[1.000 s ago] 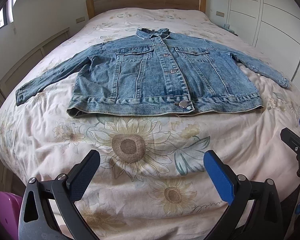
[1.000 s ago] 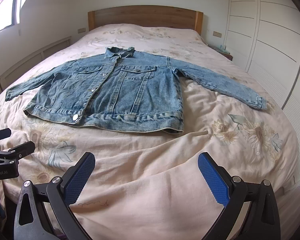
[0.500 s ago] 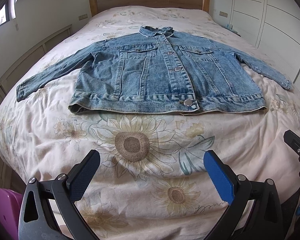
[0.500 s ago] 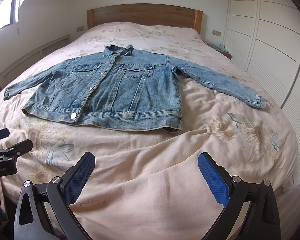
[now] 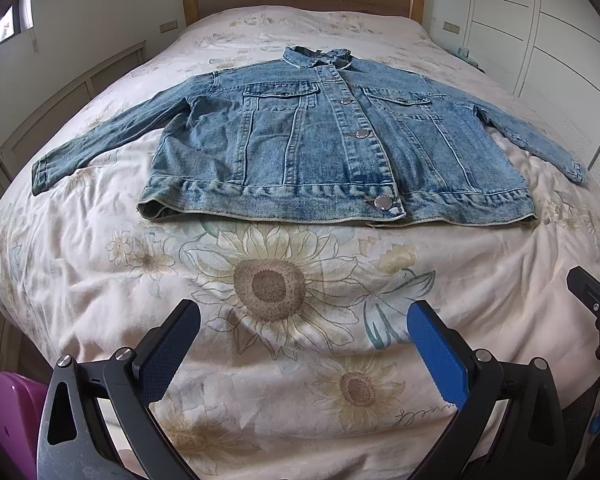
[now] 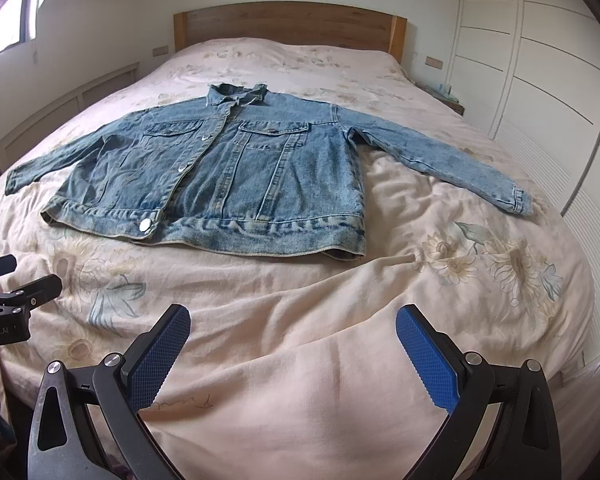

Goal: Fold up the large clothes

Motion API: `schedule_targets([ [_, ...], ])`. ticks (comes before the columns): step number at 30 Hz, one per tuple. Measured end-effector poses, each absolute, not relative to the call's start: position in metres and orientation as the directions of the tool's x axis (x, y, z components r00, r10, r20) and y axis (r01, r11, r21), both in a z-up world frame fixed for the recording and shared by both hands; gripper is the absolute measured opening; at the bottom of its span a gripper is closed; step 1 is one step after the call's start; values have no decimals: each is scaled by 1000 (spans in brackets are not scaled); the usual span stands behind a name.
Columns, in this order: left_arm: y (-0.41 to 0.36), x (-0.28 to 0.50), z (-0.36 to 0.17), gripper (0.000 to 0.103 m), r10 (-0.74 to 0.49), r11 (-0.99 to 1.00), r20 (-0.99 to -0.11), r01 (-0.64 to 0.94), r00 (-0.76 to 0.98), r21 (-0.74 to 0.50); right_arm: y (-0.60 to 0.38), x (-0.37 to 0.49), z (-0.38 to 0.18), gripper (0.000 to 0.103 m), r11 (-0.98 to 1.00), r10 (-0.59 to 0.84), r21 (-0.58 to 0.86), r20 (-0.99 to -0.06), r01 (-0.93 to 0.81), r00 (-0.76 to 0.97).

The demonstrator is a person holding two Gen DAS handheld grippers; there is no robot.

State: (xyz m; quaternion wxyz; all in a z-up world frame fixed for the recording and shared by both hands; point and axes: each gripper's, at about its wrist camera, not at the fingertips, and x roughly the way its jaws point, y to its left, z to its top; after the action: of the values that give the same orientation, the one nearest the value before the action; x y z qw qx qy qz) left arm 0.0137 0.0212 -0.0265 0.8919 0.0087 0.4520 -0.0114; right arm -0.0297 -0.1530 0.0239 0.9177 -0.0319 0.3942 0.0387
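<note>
Denim jacket [image 5: 332,148] lay flat, buttoned, mid-frame on the bed [image 5: 260,320].
You held the left gripper [image 5: 303,330] and right gripper [image 6: 293,330] with fingers apart, empty; the denim looked heavy and stiff, so sleeve cuffs or hem corners seemed best.

Bright, soft daylight from a window [image 6: 10,20] at upper left. Faint shadow under the jacket [image 5: 320,140] hem. Small glints on metal buttons. Strong fisheye bending and dark vignette at corners. Sharp focus throughout, no blur.
</note>
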Motion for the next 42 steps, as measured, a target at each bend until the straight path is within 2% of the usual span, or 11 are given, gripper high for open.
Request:
schedule_targets([
  [16,21,20,-24,102,-9,999,-811,31,585,11,-156,-21,20,103,996,44,-20,-742,-87,669],
  [30,21,42,9,102,37,997,-779,29,626,71,-178,5,36,103,999,46,27,-724,-38,688],
  [36,20,53,22,102,58,994,-774,38,630,106,-204,24,51,103,999,26,45,-701,8,713],
  [42,33,66,27,102,42,998,-803,19,595,66,-250,48,56,103,992,-29,69,-696,106,717],
])
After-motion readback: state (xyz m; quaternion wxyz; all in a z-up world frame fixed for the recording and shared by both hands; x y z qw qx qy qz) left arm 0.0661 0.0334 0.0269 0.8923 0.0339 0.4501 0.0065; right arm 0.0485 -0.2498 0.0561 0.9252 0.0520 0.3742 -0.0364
